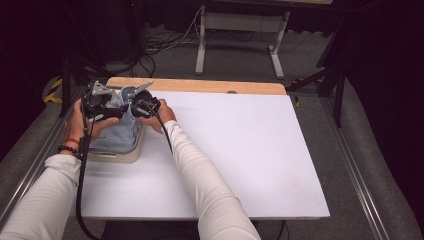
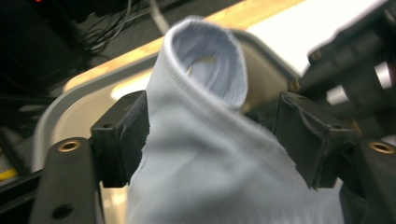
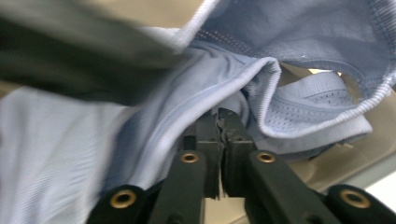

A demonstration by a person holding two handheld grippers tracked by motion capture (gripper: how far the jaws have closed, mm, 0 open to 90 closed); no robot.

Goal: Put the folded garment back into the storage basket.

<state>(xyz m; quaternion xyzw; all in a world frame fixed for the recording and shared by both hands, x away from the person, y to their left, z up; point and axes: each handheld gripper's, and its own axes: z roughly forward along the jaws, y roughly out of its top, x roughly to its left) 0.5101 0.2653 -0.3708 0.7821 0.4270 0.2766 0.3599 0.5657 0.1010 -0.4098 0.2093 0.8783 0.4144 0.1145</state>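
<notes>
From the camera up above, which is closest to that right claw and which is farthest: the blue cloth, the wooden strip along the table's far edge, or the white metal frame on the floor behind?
1. Blue cloth: at the right claw, in the tray.
2. Wooden strip: beyond it, along the table's far edge.
3. White metal frame: farthest, on the floor behind the table.

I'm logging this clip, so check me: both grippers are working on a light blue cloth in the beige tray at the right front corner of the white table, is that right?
Not quite. The beige tray sits at the left side of the white table, as the high view shows. The rest holds: the left gripper and right gripper are both on the light blue cloth.
</notes>
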